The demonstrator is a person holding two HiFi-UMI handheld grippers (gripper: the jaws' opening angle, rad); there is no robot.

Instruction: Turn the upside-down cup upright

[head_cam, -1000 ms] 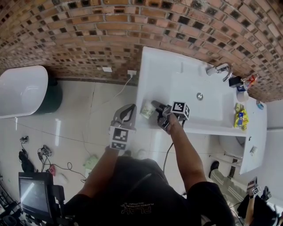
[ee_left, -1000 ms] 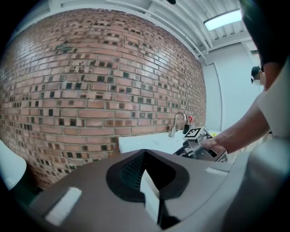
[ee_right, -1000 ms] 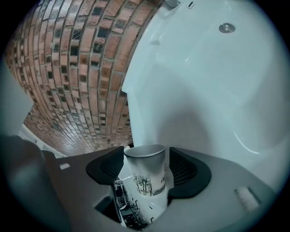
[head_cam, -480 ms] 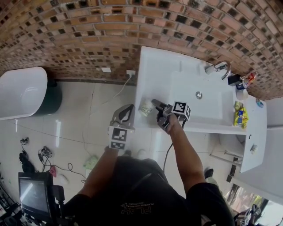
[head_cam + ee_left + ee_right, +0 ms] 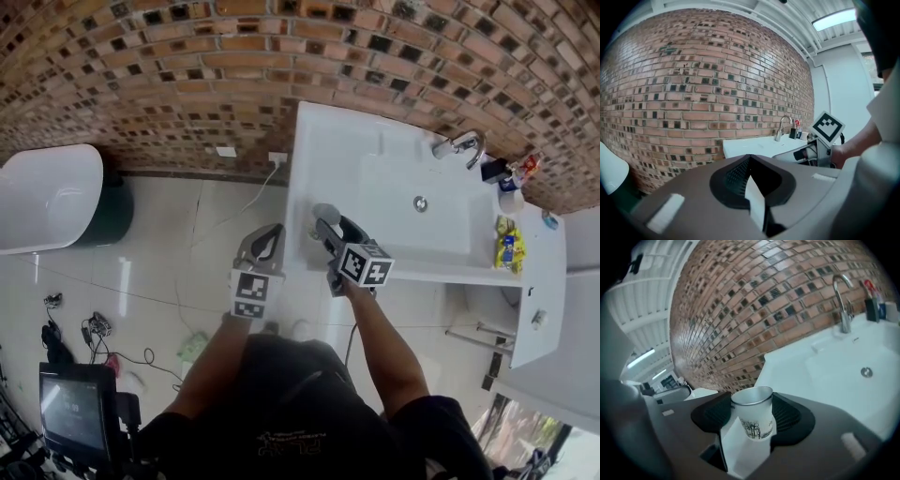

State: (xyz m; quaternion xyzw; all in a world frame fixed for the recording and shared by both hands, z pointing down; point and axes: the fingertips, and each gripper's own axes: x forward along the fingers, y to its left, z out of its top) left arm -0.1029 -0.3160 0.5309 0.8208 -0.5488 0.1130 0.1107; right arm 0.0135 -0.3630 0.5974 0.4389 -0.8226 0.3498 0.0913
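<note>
Cup [image 5: 753, 416] sits between right gripper [image 5: 326, 225] jaws, which just closed in on it, over counter [image 5: 323, 141] front-left corner. Basin [image 5: 450, 220] to its right, faucet [image 5: 459, 145] behind basin, by brick wall [image 5: 187, 75]. Left gripper [image 5: 270, 234] left of counter, over floor [image 5: 169, 244]. Tub [image 5: 47, 192] far left against wall.

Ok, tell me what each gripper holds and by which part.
Right gripper clamps the cup by its side walls, below the top edge. Left gripper holds nothing.

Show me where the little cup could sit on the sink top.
Free: the bare white countertop between its left edge and the sunken basin. Crowded: the right end past the chrome tap, with small bottles and a yellow packet.
</note>
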